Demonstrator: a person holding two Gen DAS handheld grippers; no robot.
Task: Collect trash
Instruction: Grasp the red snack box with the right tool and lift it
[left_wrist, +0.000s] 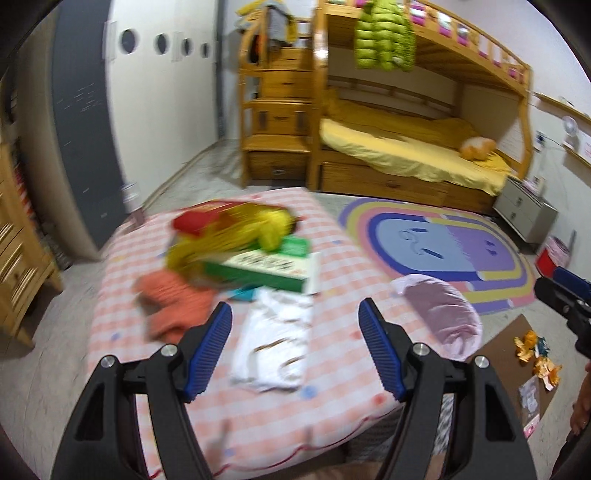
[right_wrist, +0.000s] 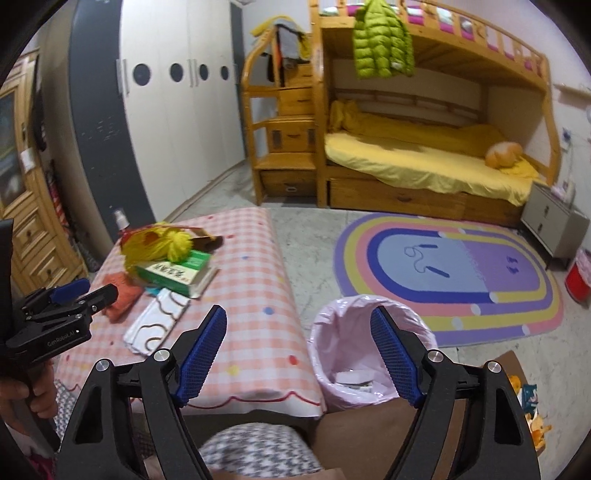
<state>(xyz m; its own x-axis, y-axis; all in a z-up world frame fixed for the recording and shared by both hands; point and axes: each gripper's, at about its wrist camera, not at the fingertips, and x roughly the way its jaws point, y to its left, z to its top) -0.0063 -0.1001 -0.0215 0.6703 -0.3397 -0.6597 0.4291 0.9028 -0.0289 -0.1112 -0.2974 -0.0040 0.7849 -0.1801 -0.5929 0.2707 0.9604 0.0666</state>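
A small bin with a pink liner (right_wrist: 369, 354) stands on the floor right of the low table; white scraps lie inside. It also shows in the left wrist view (left_wrist: 439, 314). Orange peels and wrappers (left_wrist: 535, 358) lie on a brown cardboard sheet on the floor at the right, also in the right wrist view (right_wrist: 532, 410). My left gripper (left_wrist: 295, 347) is open and empty above a white folded cloth (left_wrist: 277, 343) on the table. My right gripper (right_wrist: 299, 354) is open and empty, above the table edge and the bin.
The low table with a pink checked cover (left_wrist: 332, 391) holds a green-and-white box (left_wrist: 266, 269), yellow yarn (left_wrist: 236, 229), an orange cloth (left_wrist: 173, 306). A rainbow rug (right_wrist: 461, 273), a wooden bunk bed (right_wrist: 424, 162), a grey nightstand (right_wrist: 554, 221) and a red bin (right_wrist: 578, 280) stand beyond.
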